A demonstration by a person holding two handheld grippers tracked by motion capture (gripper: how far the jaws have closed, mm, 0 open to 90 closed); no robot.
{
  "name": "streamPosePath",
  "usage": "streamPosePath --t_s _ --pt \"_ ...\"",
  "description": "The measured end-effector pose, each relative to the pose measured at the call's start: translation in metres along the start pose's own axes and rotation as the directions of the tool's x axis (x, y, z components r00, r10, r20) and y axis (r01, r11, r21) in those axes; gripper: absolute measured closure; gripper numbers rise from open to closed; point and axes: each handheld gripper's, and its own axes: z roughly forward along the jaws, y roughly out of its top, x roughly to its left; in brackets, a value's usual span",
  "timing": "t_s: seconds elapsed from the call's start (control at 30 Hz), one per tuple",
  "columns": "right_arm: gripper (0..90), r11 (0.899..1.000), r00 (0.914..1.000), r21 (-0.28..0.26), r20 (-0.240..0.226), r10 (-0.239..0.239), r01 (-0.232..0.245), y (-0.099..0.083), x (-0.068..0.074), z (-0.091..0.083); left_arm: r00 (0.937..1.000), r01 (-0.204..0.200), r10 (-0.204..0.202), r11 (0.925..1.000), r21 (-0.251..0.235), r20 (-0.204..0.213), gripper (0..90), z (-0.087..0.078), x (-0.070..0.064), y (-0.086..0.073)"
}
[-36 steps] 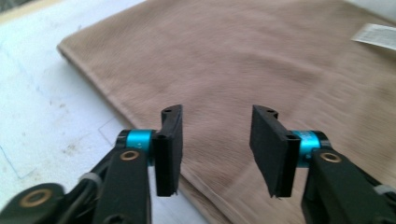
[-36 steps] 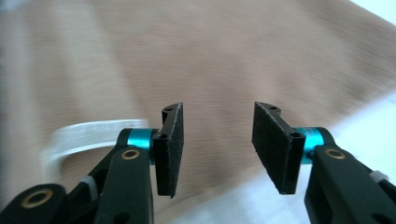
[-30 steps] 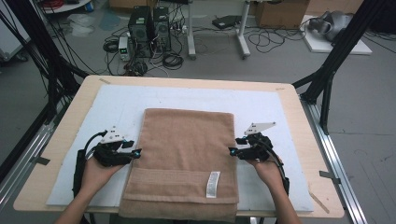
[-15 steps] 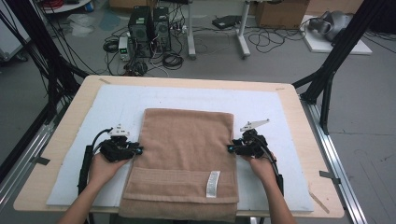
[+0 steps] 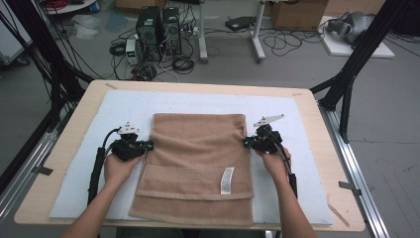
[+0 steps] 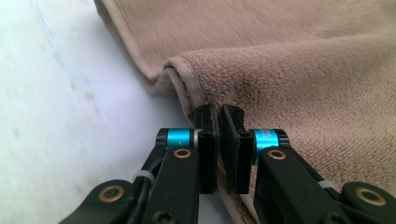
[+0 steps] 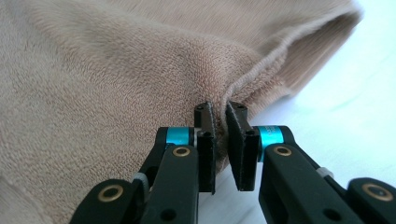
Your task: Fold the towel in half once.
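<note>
A tan folded towel (image 5: 198,158) lies flat on the pale mat (image 5: 198,101), with a white label (image 5: 227,180) near its front edge. My left gripper (image 5: 148,145) sits at the towel's left edge, about halfway along. In the left gripper view its jaws (image 6: 218,114) are shut on the hem of the towel (image 6: 303,79). My right gripper (image 5: 245,142) sits at the right edge, level with the left one. In the right gripper view it (image 7: 220,112) pinches the hem, and the towel (image 7: 116,70) puckers upward there.
The mat covers a wooden table (image 5: 317,114) with bare borders. Black frame posts (image 5: 351,74) stand at the table's back corners. Computer towers (image 5: 158,25) and cables lie on the floor beyond the far edge.
Both grippers have moved away from the person and inward, onto the towel's side edges. The towel itself lies as before.
</note>
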Motion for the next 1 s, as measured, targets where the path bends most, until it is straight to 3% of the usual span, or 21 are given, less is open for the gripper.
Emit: streamPosePath --t_s 0.13,0.17,0.23,0.27,0.33,0.4,0.47,0.57,0.63,0.73,0.83,0.9,1.0 --pt "81.2 1.0 0.9998 -0.009 0.021 0.002 -0.002 0.01 -0.009 0.002 1.0 0.003 -0.002 0.9999 0.011 -0.009 84.5 0.007 0.004 0.015" --pt "77.6 1.0 0.9998 -0.001 0.017 0.012 -0.012 0.01 -0.01 0.003 1.0 0.0 0.0 0.9998 0.021 -0.002 84.4 0.007 0.006 0.014" --pt "62.2 0.999 0.9991 -0.003 0.021 0.036 -0.036 0.006 -0.012 0.003 1.0 0.0 0.0 0.9987 0.051 0.007 81.4 0.006 0.007 0.012" --pt "58.0 0.999 0.9987 -0.002 0.023 0.045 -0.045 0.005 -0.012 0.001 0.9998 -0.018 0.018 0.998 0.06 0.002 77.7 0.003 0.006 0.011" --pt "54.1 0.999 0.9985 -0.026 0.033 0.043 -0.042 0.003 -0.009 -0.01 0.9987 -0.05 0.05 0.9978 0.043 0.001 66.3 -0.009 0.004 0.009" --pt "52.7 0.997 0.9993 -0.075 0.031 0.02 -0.018 0.0 -0.001 -0.025 0.9967 -0.079 0.079 0.9969 0.002 0.02 63.7 -0.024 -0.001 0.007" --pt "51.3 0.995 0.9997 -0.096 0.021 -0.011 0.013 -0.005 0.01 -0.038 0.9921 -0.121 0.122 0.9925 -0.011 0.032 61.6 -0.036 -0.008 0.003" --pt "50.7 0.994 0.9971 -0.09 -0.033 -0.069 0.066 -0.014 0.03 -0.047 0.9845 -0.163 0.164 0.9865 -0.015 0.064 61.8 -0.046 -0.019 -0.008" --pt "50.6 0.991 0.9911 -0.088 -0.082 -0.104 0.097 -0.024 0.043 -0.047 0.9772 -0.192 0.192 0.9813 -0.006 0.091 61.8 -0.05 -0.026 -0.019" --pt "51.2 0.989 0.9837 -0.067 -0.114 -0.139 0.132 -0.038 0.06 -0.044 0.9645 -0.236 0.232 0.9718 0.01 0.126 62.1 -0.054 -0.036 -0.037" --pt "53.6 0.986 0.9764 -0.034 -0.141 -0.164 0.161 -0.051 0.071 -0.04 0.9563 -0.25 0.245 0.968 0.014 0.16 63.1 -0.056 -0.04 -0.05" --pt "56.0 0.987 0.9739 -0.009 -0.16 -0.161 0.161 -0.058 0.073 -0.036 0.9495 -0.256 0.243 0.9659 0.042 0.199 64.9 -0.053 -0.041 -0.055" --pt "66.5 0.986 0.9737 -0.016 -0.158 -0.164 0.164 -0.064 0.074 -0.032 0.9462 -0.266 0.253 0.9631 0.04 0.202 75.5 -0.051 -0.044 -0.057"
